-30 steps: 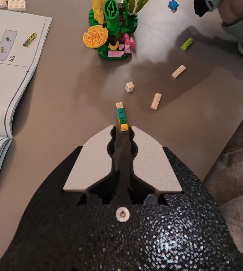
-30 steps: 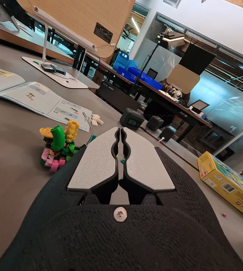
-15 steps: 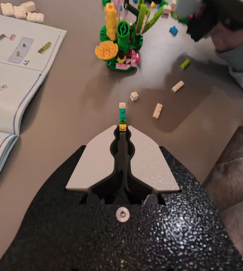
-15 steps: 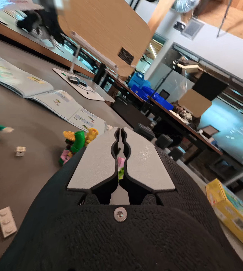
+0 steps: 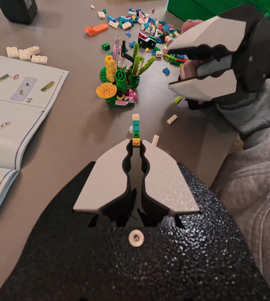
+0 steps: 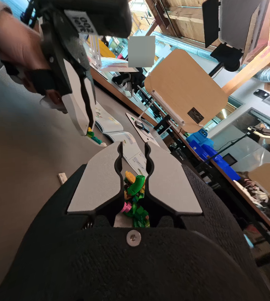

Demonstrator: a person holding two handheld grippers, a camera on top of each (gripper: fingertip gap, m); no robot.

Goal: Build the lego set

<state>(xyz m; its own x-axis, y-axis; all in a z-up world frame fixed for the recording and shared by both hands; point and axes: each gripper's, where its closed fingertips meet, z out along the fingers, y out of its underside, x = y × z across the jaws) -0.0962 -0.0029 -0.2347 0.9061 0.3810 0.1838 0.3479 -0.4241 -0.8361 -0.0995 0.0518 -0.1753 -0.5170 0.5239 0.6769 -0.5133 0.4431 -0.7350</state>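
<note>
The left gripper (image 5: 136,143) is clamping its two pads on the yellow end of a short brick strip (image 5: 135,128), a row of yellow, green, teal and white pieces that is sticking straight out ahead of the fingertips, off the grey table (image 5: 69,146). Just past the tips, to the right, a small cream plate (image 5: 155,140) is lying on the table, and another cream plate (image 5: 172,119) is lying farther right; a white piece just left of the strip is partly hidden behind it, possibly a small cube. Straight ahead, well beyond the strip's white end, a brick plant model (image 5: 119,81) with a yellow disc, green stems and pink pieces is standing on the table. To the left an open instruction booklet (image 5: 16,104) is lying flat, with a few white bricks (image 5: 26,53) beyond its far edge. Farther ahead a loose pile of mixed coloured bricks (image 5: 147,27) is spreading out, with an orange tool (image 5: 96,29) at its left. The right gripper (image 6: 133,146) is hovering ahead and to the right of the left one, its jaws standing apart with nothing between the pads; in its own view the plant model is showing through the gap lower down, and a lime plate (image 5: 177,99) is lying on the table below it.
</note>
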